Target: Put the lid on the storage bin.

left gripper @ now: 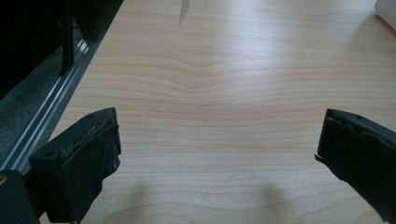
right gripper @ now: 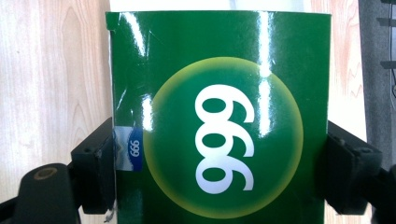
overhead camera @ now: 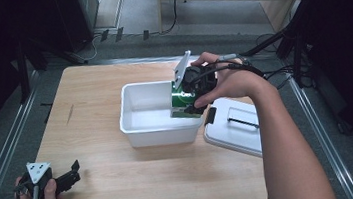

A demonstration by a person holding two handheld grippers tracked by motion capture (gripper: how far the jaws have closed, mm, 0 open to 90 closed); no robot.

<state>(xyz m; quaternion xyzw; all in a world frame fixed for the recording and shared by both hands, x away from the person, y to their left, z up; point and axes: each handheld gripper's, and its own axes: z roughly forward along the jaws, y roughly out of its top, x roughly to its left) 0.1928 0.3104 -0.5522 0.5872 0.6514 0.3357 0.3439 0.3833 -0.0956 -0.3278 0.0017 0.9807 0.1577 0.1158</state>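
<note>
Table (overhead camera: 124,186): pale wood, smooth, matt sheen.
Green box (right gripper: 219,116): glossy printed card, streaked with glare.
Bin (overhead camera: 138,131): white plastic, smooth.
Lid (overhead camera: 233,133): white plastic, satin.
Jaw pads: black, rough, frayed.

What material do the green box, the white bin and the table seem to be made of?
Green box: probably glossy printed cardboard, with bright glare streaks and a folded edge. White bin: likely moulded plastic, smooth and uniform. Table: light wood or wood-look laminate, with visible grain lines.
</note>
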